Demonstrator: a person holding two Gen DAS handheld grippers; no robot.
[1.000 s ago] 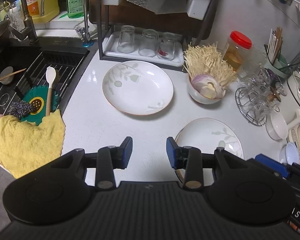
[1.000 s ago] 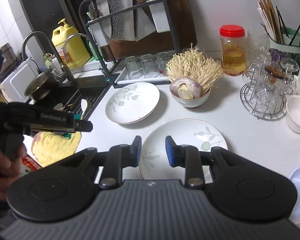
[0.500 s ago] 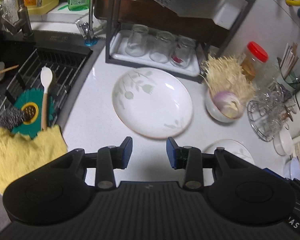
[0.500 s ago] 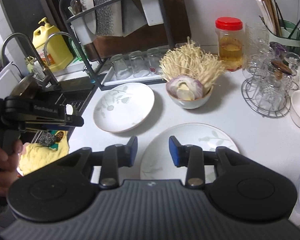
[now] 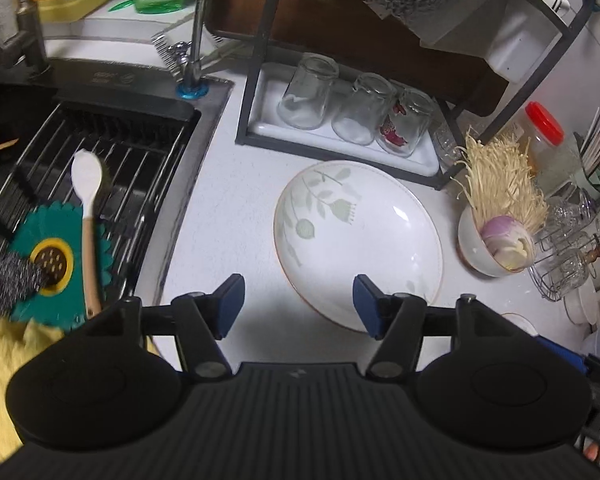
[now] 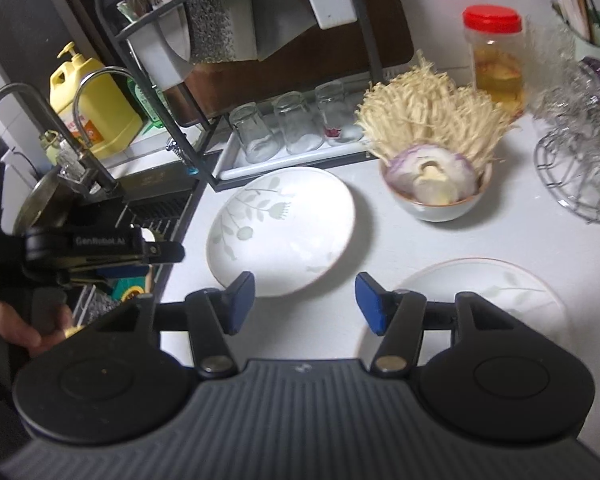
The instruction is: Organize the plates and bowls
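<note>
A white deep plate with a green leaf print (image 5: 360,240) lies on the white counter in front of the dish rack; it also shows in the right wrist view (image 6: 280,232). My left gripper (image 5: 299,306) is open and empty, just short of that plate's near left rim. A second, flatter leaf-print plate (image 6: 488,296) lies to the right. My right gripper (image 6: 305,302) is open and empty, above the counter between the two plates. A white bowl (image 6: 440,196) holds an onion and enoki mushrooms (image 5: 500,188). The left gripper shows at the left of the right wrist view (image 6: 156,252).
A black dish rack (image 5: 380,92) with three upturned glasses (image 5: 356,108) stands behind the plate. The sink (image 5: 80,184) with a rack, spoon and green mat lies left. A red-lidded jar (image 6: 494,56), a wire glass holder (image 6: 580,176) and a chopstick holder stand right.
Both grippers have opened wider. The left gripper has moved forward and left toward the deep plate. The right gripper has moved left, so the flat plate now lies to its right.
</note>
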